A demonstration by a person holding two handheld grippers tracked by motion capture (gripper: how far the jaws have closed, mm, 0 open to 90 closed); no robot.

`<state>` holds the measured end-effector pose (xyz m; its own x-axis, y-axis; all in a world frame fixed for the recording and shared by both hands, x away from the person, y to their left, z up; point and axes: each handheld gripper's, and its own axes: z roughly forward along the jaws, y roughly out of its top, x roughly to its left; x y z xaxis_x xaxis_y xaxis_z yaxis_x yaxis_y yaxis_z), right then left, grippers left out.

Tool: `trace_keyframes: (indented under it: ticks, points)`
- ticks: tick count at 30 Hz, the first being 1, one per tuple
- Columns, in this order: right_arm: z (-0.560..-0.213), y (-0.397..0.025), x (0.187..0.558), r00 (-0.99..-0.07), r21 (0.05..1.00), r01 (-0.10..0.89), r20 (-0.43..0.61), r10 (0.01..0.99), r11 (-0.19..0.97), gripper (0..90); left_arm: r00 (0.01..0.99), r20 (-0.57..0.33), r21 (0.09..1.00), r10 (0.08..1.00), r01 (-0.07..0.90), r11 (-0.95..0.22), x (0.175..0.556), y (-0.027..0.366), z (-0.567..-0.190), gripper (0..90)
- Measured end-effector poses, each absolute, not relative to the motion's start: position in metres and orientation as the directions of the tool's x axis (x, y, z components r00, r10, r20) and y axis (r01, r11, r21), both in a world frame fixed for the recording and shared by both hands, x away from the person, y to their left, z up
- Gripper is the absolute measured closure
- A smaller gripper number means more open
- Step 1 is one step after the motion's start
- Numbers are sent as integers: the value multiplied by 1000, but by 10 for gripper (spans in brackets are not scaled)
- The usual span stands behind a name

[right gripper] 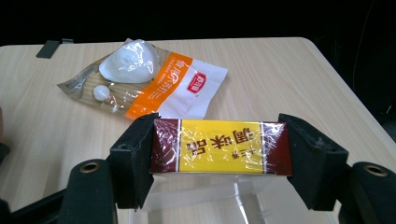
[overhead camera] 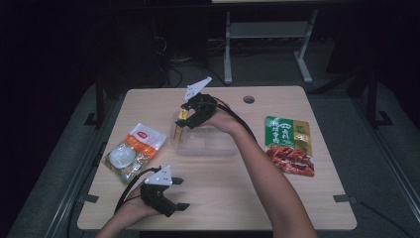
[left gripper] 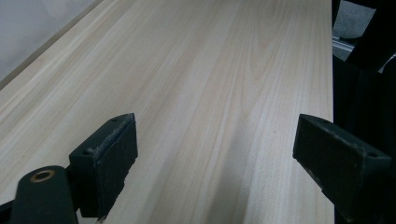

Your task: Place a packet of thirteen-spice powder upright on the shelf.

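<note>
Nearest me, my left gripper (overhead camera: 179, 193) rests low at the near left of the pale wooden table (overhead camera: 277, 198), jaws spread wide with nothing between them. Farther off, my right gripper (right gripper: 219, 149) is clamped on the ends of a yellow-and-maroon wrapped rectangular packet (right gripper: 219, 146) — held just above the clear plastic box (overhead camera: 205, 144) at the table's middle. To the left lies an orange-and-white plastic food pouch (right gripper: 149, 79), and right of the box a green-and-red one (overhead camera: 289, 145).

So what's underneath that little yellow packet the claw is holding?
The clear plastic container sits right below the yellow packet. The packet and claw cover most of its inside, so any contents stay hidden.
</note>
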<state>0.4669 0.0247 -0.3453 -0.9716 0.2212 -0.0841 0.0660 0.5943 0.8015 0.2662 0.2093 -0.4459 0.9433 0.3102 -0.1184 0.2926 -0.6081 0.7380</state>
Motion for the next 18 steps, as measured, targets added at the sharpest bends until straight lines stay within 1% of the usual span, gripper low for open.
trace_keyframes:
  ticks: [4, 5, 6, 7, 9, 13, 18]
  points:
    - [-346, 35, 470, -974, 797, 48, -98, 207, 603, 312, 941, -126, 738, 313, 300, -604, 266, 208, -446, 133]
    - [-347, 37, 471, -974, 797, 49, -96, 206, 603, 312, 942, -126, 738, 311, 299, -604, 266, 208, -446, 133]
    - [-348, 40, 470, -973, 794, 73, -75, 216, 604, 312, 943, -123, 738, 308, 294, -607, 266, 208, -446, 134]
    - [-350, 41, 472, -974, 790, 57, -90, 207, 611, 312, 944, -123, 736, 307, 294, -609, 266, 208, -446, 133]
    - [-354, 45, 473, -975, 784, 67, -80, 207, 617, 312, 945, -123, 734, 305, 293, -613, 266, 208, -447, 133]
    - [-361, 52, 475, -977, 766, 51, -95, 192, 641, 312, 945, -123, 733, 304, 293, -614, 266, 208, -447, 133]
    - [-368, 58, 477, -977, 750, 67, -84, 196, 658, 310, 946, -121, 733, 302, 290, -615, 266, 208, -447, 133]
